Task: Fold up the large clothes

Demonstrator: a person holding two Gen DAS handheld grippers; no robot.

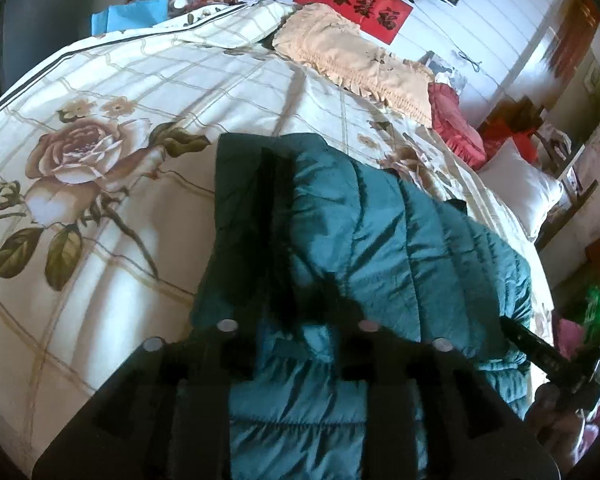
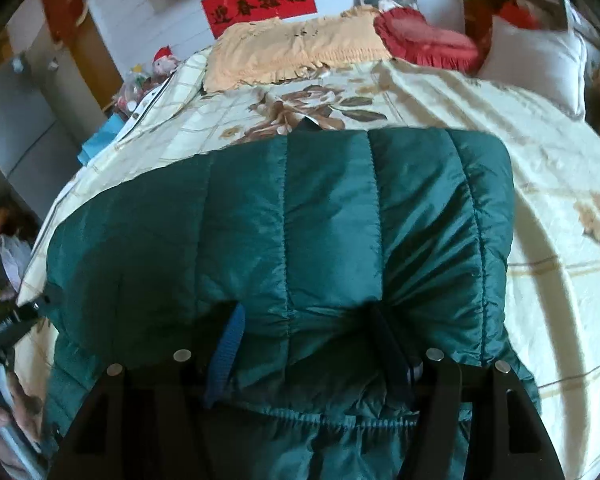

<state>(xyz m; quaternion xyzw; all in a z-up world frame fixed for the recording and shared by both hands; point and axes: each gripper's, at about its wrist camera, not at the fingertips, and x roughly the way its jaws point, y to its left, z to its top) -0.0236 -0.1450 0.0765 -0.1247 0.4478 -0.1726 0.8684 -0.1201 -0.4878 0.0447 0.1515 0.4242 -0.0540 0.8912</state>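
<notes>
Sunlit bed [image 1: 148, 92] in rose-print cover, pillows [image 2: 536, 60] by white panelled wall [image 2: 148, 20] with red banner [image 2: 260, 0].

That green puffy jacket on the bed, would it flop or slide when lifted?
The green quilted jacket would probably flop: it drapes in soft folds over the floral bedspread. Its shiny shell looks slippery, so it may slide. The puffy padding suggests it is light for its bulk.

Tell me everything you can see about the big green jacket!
The jacket is dark teal, puffy and shiny, stitched into long padded stripes. It lies on the flowery bedspread, partly folded and bunched up, with wrinkles and a gathered hem nearest the cameras. The left tool and the right tool each have jacket fabric between their fingers. Nothing else touches it.
</notes>
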